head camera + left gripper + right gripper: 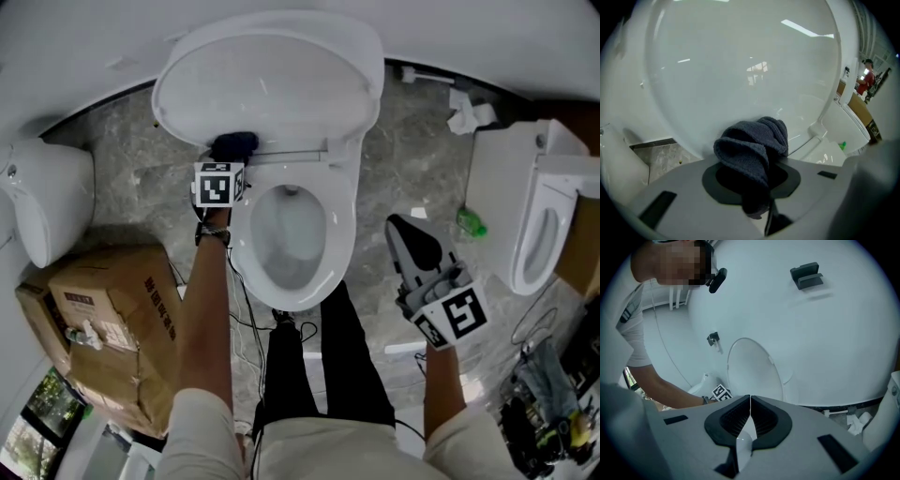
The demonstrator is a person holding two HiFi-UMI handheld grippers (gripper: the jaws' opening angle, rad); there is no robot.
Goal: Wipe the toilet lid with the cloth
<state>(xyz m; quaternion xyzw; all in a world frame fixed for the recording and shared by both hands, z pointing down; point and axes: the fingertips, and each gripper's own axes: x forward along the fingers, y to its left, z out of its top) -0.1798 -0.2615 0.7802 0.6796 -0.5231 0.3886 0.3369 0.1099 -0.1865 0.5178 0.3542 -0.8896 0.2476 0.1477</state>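
Dark blue-grey cloth (234, 145) sits bunched against the lower left of the raised toilet lid (272, 75), close to the hinge, in the upper middle of the head view. The left gripper (223, 173) is just below the cloth, its marker cube facing the camera. The open toilet bowl (292, 239) lies at the centre. The right gripper (401, 230) hangs at the lower right, well apart from the toilet. A cardboard box (103, 319) stands at the lower left, a second toilet (539, 216) at the right edge, and crumpled white paper (469, 112) lies on the grey stone floor (412, 141) at the upper right.

In the left gripper view the jaws are clamped on the cloth, whose folds bulge up at the lower centre and touch the lid's glossy inner face, which fills most of the frame.

In the right gripper view the ribbed jaws meet at the lower centre, pressed together with nothing between them. Beyond them the lid stands upright at the centre, and the person's forearm (670, 390) reaches towards it from the left.
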